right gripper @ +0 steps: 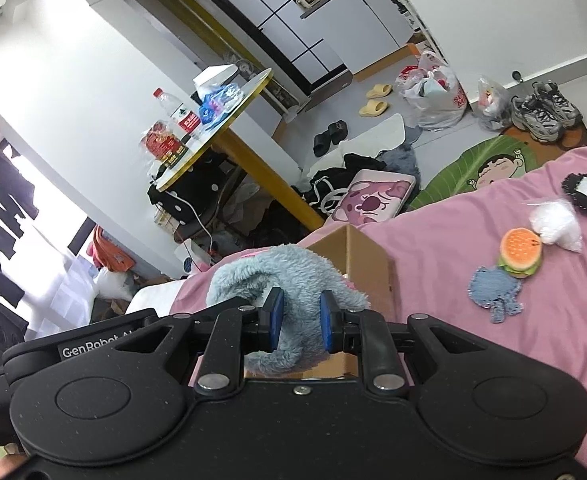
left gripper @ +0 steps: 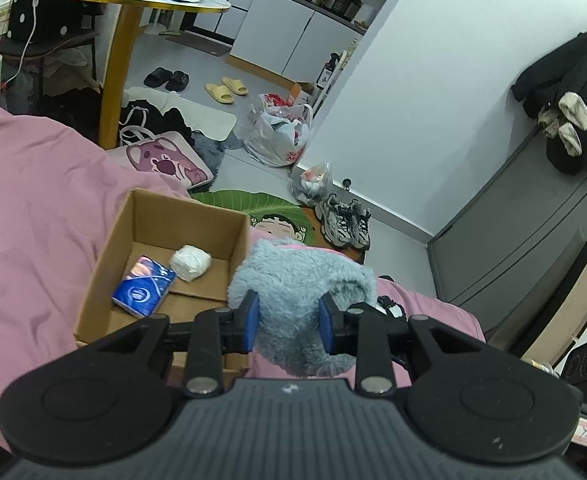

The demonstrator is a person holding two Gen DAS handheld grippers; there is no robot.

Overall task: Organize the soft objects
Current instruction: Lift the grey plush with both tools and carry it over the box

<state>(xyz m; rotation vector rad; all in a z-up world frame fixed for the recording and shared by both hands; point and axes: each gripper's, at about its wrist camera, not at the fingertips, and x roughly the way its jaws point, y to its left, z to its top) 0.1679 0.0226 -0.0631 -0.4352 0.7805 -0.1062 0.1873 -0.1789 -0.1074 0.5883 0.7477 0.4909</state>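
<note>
Fluffy grey-blue plush item (left gripper: 301,280) is pinched from both ends: left gripper (left gripper: 289,322) fingers and right gripper (right gripper: 299,322) fingers clamped on it, held just beside open brown cardboard box (left gripper: 145,216), above pink bed sheet (left gripper: 33,200).

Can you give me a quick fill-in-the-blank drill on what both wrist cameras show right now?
1. Both the left gripper and the right gripper are shut on the fluffy grey-blue ____ item.
2. The open brown cardboard box holds a blue tissue packet and a ____ wad.
3. The box sits on a ____ bedsheet.
4. The burger-shaped plush toy lies ____ the box.

Missing words: plush; white; pink; outside
</note>
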